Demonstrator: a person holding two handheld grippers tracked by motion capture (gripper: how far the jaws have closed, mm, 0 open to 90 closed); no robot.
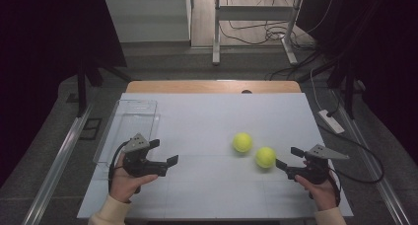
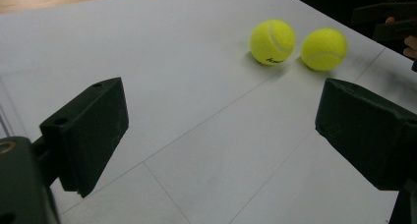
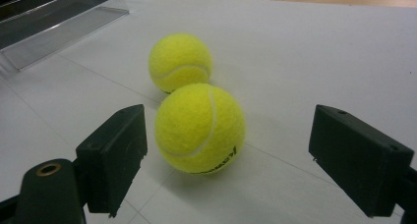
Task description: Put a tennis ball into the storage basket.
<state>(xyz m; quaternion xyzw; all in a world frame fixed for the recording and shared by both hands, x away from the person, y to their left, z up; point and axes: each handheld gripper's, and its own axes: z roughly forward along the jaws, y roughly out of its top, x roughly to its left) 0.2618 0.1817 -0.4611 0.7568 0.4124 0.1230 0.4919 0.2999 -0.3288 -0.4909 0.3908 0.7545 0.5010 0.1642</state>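
Here the right gripper (image 1: 286, 159), jaws wide and empty, sits at three o'clock of the near ball (image 1: 265, 157), not touching it. The far ball (image 1: 242, 142) lies just beside, at ten o'clock. The left gripper (image 1: 165, 152), also wide open and empty, waits by the tray (image 1: 129, 117)
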